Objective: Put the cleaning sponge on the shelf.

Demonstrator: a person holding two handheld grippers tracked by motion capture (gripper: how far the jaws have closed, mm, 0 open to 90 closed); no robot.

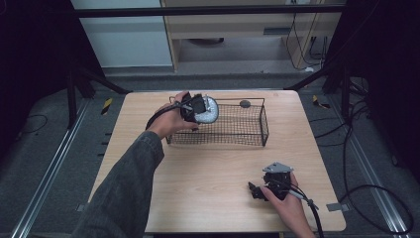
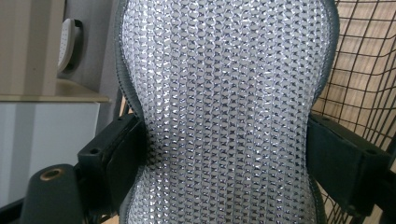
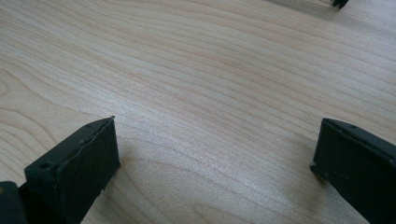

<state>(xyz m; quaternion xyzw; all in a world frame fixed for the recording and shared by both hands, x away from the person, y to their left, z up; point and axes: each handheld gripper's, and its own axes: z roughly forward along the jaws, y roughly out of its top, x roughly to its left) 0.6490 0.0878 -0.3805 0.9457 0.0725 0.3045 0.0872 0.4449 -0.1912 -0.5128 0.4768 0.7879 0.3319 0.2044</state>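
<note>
Scrubber point(image 2: 224, 112), silver mesh, sits pinched at its waist in left gripper point(image 1: 198, 110), twelve o'clock over wire basket point(image 1: 237, 130); right gripper point(image 3: 215, 158) gapes empty

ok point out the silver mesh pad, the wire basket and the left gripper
silver mesh pad point(image 2: 224, 107), left gripper view, middle of its woven face
wire basket point(image 1: 237, 130), high view, its front mesh wall
left gripper point(image 1: 195, 108), high view, at the jaws clamped on the pad

A pale wooden table point(image 1: 208, 163) carries a black wire basket point(image 1: 237, 130) and, behind it, perhaps a small dark disc point(image 1: 244, 103).
</note>
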